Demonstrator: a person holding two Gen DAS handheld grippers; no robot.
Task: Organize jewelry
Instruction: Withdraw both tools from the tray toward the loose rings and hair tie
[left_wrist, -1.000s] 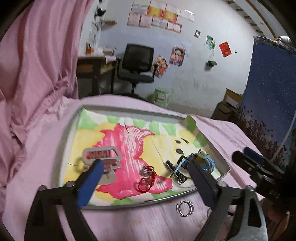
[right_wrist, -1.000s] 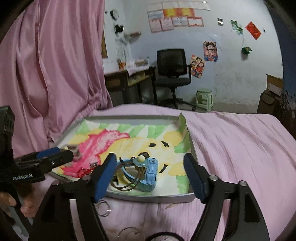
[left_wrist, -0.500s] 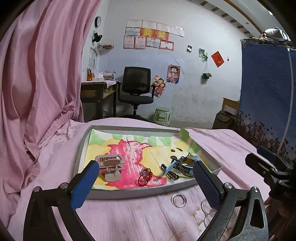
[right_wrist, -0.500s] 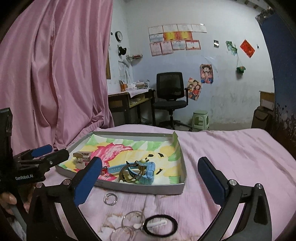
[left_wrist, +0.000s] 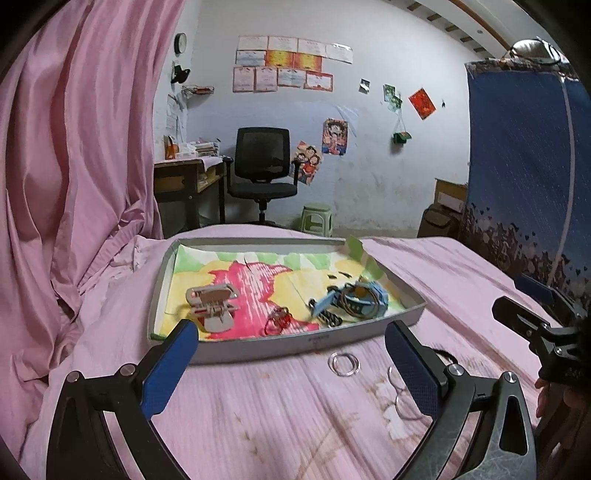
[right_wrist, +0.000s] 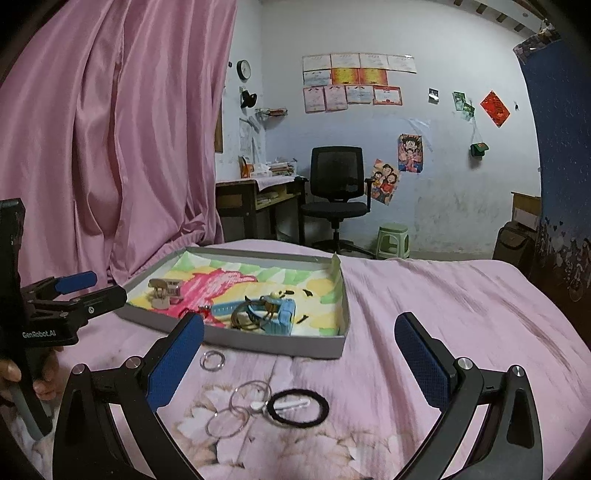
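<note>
Grippers pulled back from shallow grey tray (right_wrist: 280, 349), both empty.
Left gripper (left_wrist: 291, 363) and right gripper (right_wrist: 299, 356) gape wide; clear rings (right_wrist: 236, 410) and black hair tie (right_wrist: 298, 408) remain at lower centre.

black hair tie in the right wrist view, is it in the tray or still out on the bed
Out. The black hair tie lies flat on the pink bedsheet, apart from the tray and nearer the camera, beside the clear rings.

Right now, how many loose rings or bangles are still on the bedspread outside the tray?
3 clear bangles: one just before the tray, two overlapping nearer the camera, beside a black hair tie. More may hide behind the grippers.
</note>
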